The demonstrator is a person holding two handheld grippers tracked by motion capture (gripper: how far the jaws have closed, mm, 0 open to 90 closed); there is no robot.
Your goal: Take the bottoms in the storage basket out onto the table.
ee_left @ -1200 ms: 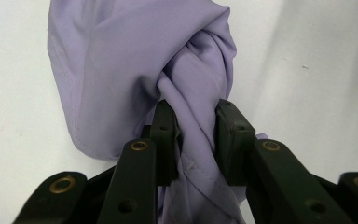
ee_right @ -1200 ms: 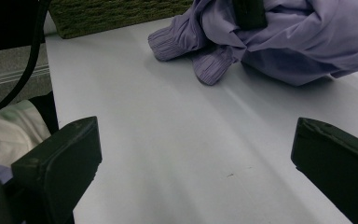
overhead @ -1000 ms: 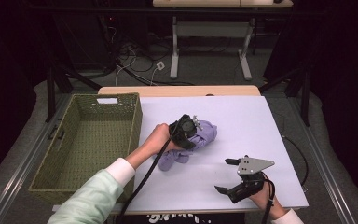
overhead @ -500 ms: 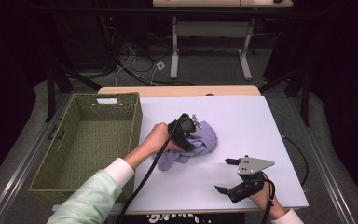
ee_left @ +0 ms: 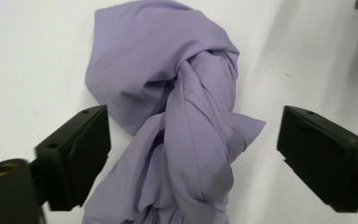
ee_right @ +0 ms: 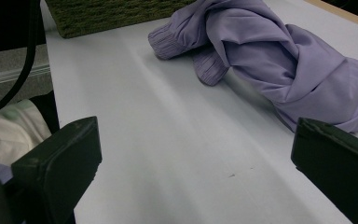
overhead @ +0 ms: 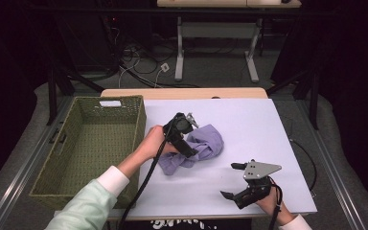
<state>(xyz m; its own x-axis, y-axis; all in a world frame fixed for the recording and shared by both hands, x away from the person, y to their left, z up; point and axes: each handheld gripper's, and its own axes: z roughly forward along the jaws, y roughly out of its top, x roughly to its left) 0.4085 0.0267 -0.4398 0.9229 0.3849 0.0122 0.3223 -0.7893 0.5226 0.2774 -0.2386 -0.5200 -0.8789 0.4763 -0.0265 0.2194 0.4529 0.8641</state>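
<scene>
Looking down from the high view, we see the lilac garment [overhead: 199, 148] lying crumpled on the white tabletop [overhead: 249, 124], just to the right of the woven green basket [overhead: 88, 143]. Our left tongs [overhead: 191, 154] hang over the garment's left part, with the hand [overhead: 152, 141] between the basket's right wall and the cloth. In the left gripper view the jaws stand wide, one on each side of the twisted cloth [ee_left: 177, 121], and the pads do not press it; they have just been opening, and the garment lies free beneath them on the tabletop. The fabric is knotted into a thick roll near its middle, with a smoother rounded fold on the far side of it.

Our right tongs [overhead: 232, 181] rest low near the tabletop's front edge, well apart from the garment and to its lower right. Their jaws are also wide, with bare tabletop [ee_right: 182, 154] between them in the right gripper view. That view shows the garment [ee_right: 279, 56] farther off, its ribbed cuffs [ee_right: 168, 39] turned toward the basket [ee_right: 107, 14], which stands just beyond it. A pale green sleeve [overhead: 84, 206] covers our left forearm beside the basket's near corner.
</scene>
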